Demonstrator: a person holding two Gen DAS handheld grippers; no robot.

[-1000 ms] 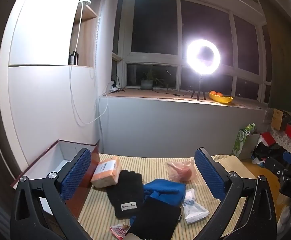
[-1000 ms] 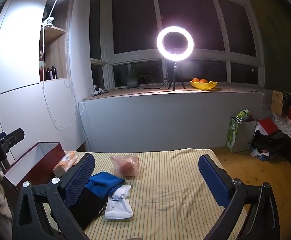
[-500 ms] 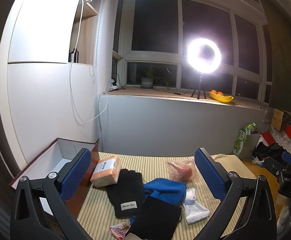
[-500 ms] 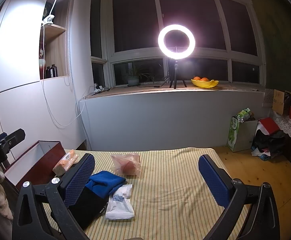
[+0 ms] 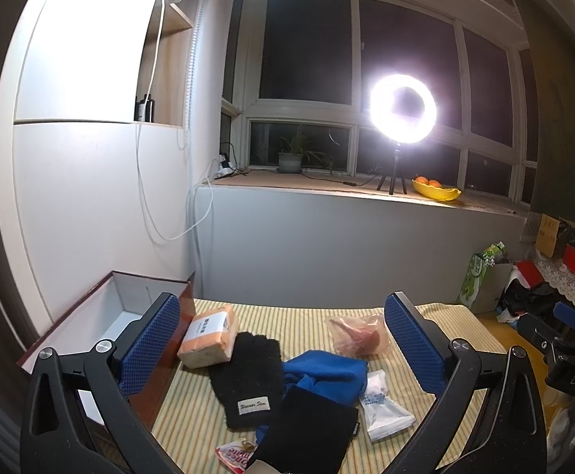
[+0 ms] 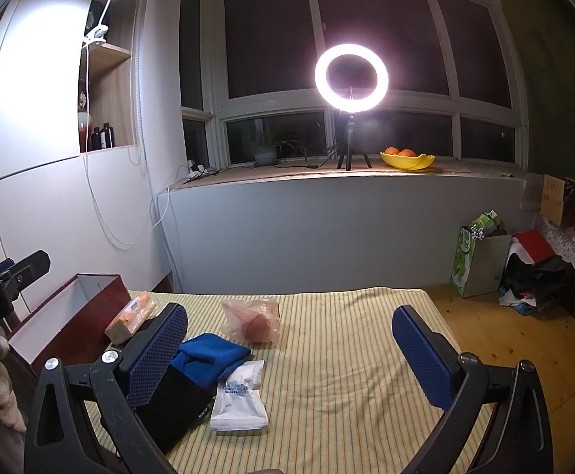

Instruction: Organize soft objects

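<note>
On a striped cloth (image 5: pixel 307 316) (image 6: pixel 346 375) lie a black glove (image 5: pixel 250 375), a blue fleece cloth (image 5: pixel 327 373) (image 6: pixel 208 357), a black pouch (image 5: pixel 307 430) (image 6: pixel 177 407), an orange sponge pack (image 5: pixel 208 335) (image 6: pixel 129 316), a white tissue pack (image 5: pixel 382 407) (image 6: pixel 240 399) and a clear bag with something red (image 5: pixel 360 335) (image 6: pixel 254 320). An open red box (image 5: pixel 102 324) (image 6: pixel 70 316) stands at the left. My left gripper (image 5: pixel 281 343) is open above the pile. My right gripper (image 6: pixel 289 349) is open and empty above the cloth.
A pink-printed packet (image 5: pixel 236 454) lies at the near edge. A windowsill with a ring light (image 6: pixel 350 79), a plant and a yellow fruit bowl (image 6: pixel 406 158) runs along the back. Bags and clutter (image 6: pixel 524 268) sit on the wooden floor at the right.
Both views have tilted up very slightly; the objects sit a little lower in the frames. Nothing was taken hold of or let go.
</note>
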